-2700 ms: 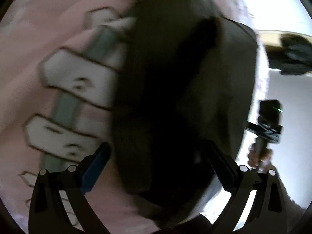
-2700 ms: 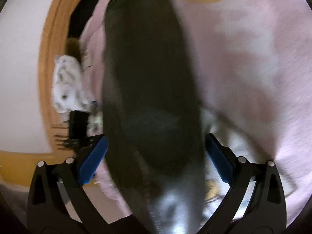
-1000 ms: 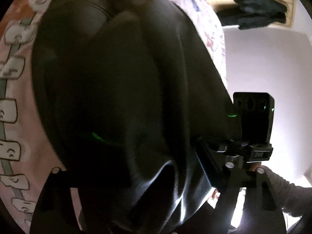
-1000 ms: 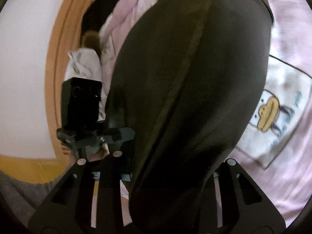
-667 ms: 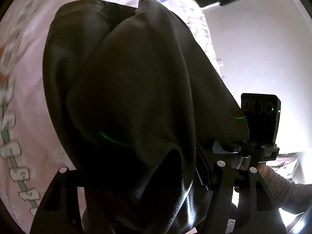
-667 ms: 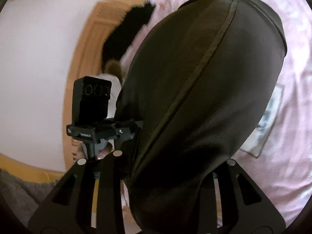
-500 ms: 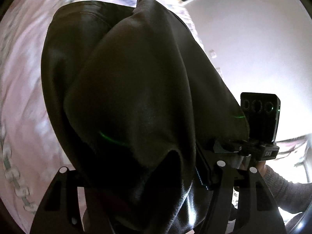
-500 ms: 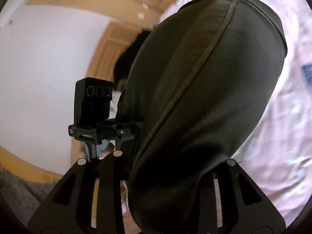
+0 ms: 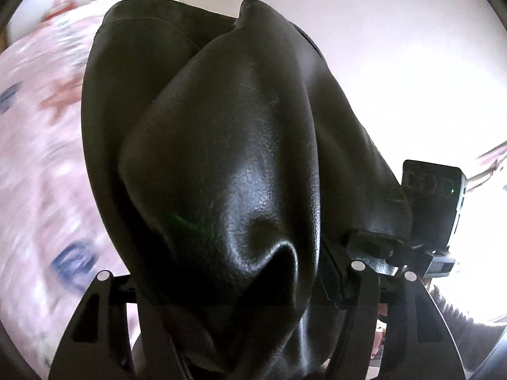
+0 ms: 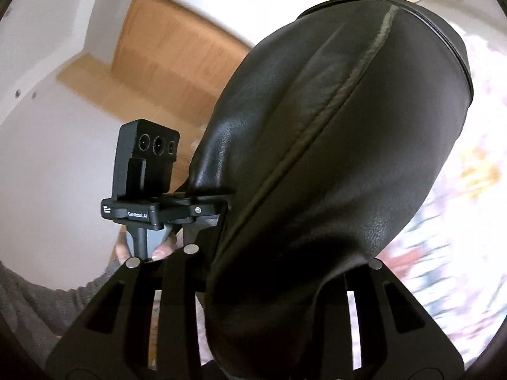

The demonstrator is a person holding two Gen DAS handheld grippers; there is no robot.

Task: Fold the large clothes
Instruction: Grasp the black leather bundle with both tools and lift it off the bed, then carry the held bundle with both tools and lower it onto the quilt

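A black leather garment (image 9: 221, 142) hangs bunched up and fills the middle of the left wrist view. My left gripper (image 9: 234, 272) is shut on its thick folded mass, which hides the pads. The right wrist view shows the same garment (image 10: 332, 158) with a stitched seam and a hem at the top. It is clamped in my right gripper (image 10: 279, 259). The two grippers sit close side by side. The left one's camera box (image 10: 145, 158) shows at the left, and the right one's camera box (image 9: 431, 202) at the right.
A pink patterned bedspread (image 9: 38, 158) lies blurred below and to the left, and shows again as the bedspread (image 10: 459, 221). A white wall (image 9: 412, 79) and a wooden panel (image 10: 164, 63) stand behind. A hand (image 10: 158, 250) in a grey sleeve (image 10: 31, 310) holds the left gripper's handle.
Both grippers have swung and risen together with the garment held in them. The background has slid from the bedspread toward the wall and the wooden panel.
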